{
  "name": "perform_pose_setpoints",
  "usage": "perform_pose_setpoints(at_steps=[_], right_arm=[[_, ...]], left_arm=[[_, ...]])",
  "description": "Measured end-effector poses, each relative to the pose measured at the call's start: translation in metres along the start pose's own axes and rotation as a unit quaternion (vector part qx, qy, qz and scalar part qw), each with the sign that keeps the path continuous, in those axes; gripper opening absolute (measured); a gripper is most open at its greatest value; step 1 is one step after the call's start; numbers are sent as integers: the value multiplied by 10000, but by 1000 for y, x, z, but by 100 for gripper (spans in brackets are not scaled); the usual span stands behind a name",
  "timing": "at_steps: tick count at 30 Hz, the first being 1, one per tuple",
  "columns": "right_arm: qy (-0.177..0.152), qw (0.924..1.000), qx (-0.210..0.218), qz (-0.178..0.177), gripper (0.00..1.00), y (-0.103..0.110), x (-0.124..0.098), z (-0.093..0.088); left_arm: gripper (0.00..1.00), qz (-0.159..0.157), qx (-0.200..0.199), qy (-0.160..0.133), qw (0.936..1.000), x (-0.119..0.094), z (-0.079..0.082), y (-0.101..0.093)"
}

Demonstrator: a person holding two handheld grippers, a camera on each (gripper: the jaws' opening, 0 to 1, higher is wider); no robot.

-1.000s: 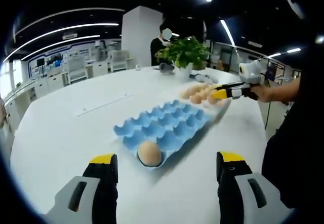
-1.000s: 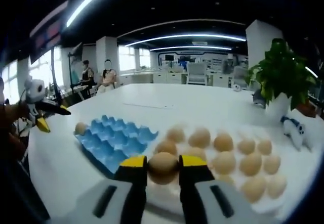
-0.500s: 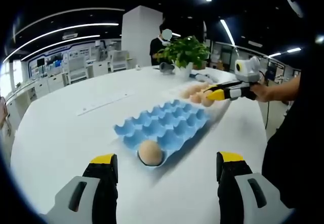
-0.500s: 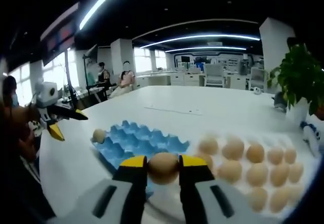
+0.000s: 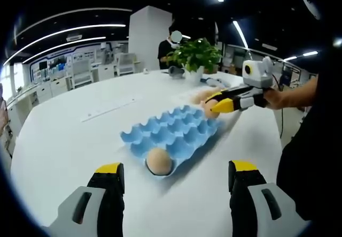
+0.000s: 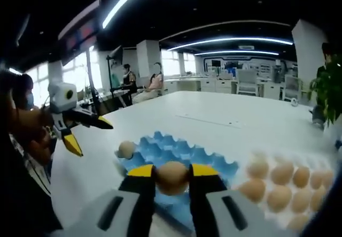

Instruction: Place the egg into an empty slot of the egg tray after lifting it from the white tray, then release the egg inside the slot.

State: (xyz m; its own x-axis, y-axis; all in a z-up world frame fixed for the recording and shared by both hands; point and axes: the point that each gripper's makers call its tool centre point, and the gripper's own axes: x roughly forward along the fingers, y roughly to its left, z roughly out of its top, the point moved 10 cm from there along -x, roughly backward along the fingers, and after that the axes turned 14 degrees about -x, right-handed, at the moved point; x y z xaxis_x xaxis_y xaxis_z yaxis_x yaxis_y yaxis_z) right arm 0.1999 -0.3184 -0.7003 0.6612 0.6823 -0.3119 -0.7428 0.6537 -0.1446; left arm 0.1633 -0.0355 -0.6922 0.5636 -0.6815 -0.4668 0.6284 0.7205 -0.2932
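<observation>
In the left gripper view, the left gripper (image 5: 173,186) has its jaws wide apart and holds nothing. It hangs over the white table (image 5: 64,140). The blue egg tray (image 5: 179,130) lies ahead with one egg (image 5: 158,161) in its near corner slot. The right gripper (image 5: 222,103) grips another egg over the tray's far end.

In the right gripper view, the right gripper (image 6: 172,175) squeezes a brown egg (image 6: 172,176) over the blue egg tray (image 6: 176,154). More eggs sit on the white tray (image 6: 256,186) to the right.

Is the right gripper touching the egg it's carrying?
Touching. In the right gripper view, the right gripper has both yellow-tipped jaws pressed against the egg, no gap either side.
</observation>
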Motion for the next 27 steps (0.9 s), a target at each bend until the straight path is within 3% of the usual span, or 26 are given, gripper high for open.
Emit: perform_pose_setpoints(at_steps=[10,27], right_arm=[[-70,9991,-94,413,23,17,23,9],[-55,9965,-248,800,24,31,51,15]], left_arm=[[81,6,-20,11,10000,1,-1,1],[81,15,-36,37,10000,2,0,4]])
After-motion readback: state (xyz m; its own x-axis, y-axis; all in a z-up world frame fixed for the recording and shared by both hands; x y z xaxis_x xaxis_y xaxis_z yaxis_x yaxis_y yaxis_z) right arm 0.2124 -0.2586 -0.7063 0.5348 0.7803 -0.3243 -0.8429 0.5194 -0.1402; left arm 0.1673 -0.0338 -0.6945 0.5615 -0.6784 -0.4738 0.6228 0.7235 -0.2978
